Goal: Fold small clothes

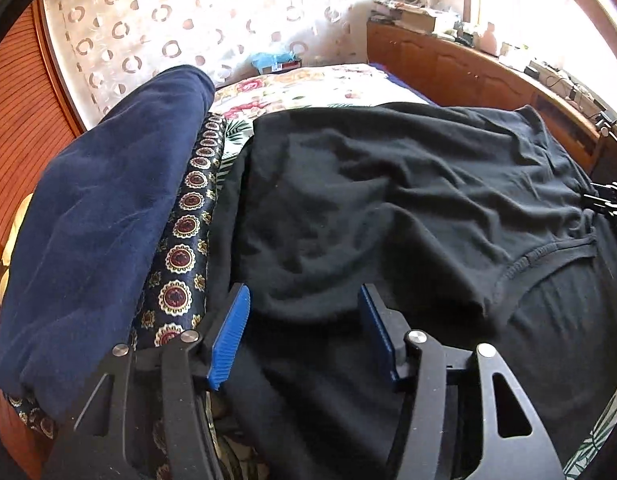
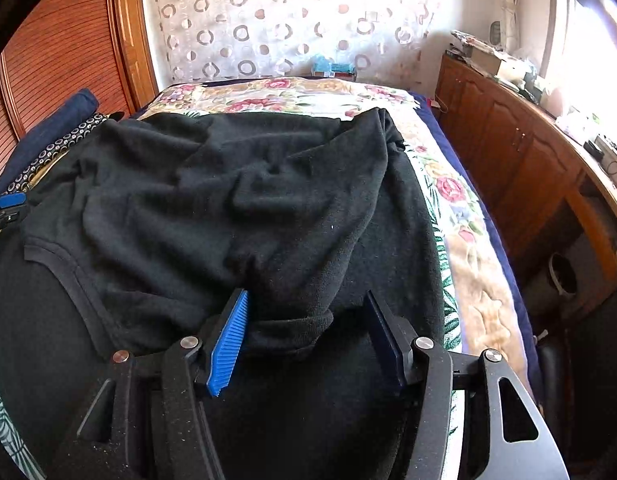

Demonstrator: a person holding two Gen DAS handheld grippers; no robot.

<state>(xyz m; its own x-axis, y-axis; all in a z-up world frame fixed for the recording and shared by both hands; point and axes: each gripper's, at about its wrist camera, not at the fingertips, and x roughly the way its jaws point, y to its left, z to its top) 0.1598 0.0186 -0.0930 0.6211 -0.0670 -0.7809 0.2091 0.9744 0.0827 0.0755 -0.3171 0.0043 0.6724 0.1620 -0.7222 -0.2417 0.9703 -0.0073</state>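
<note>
A black knit garment (image 1: 388, 208) lies rumpled on the floral bedspread (image 1: 308, 84), its upper half folded over the lower part, a hemmed edge (image 1: 548, 256) at the right. My left gripper (image 1: 304, 332) is open just above the cloth near its left side, holding nothing. In the right wrist view the same black garment (image 2: 248, 200) fills the middle. My right gripper (image 2: 308, 336) is open, with a bunched black cuff (image 2: 296, 332) lying between its jaws, not pinched. The left gripper's blue tip (image 2: 10, 200) shows at the far left.
A dark blue cloth (image 1: 100, 216) and a medallion-patterned fabric (image 1: 184, 248) are stacked left of the garment. A wooden cabinet (image 2: 520, 168) with clutter runs along the right of the bed. A patterned curtain (image 2: 288, 20) hangs behind.
</note>
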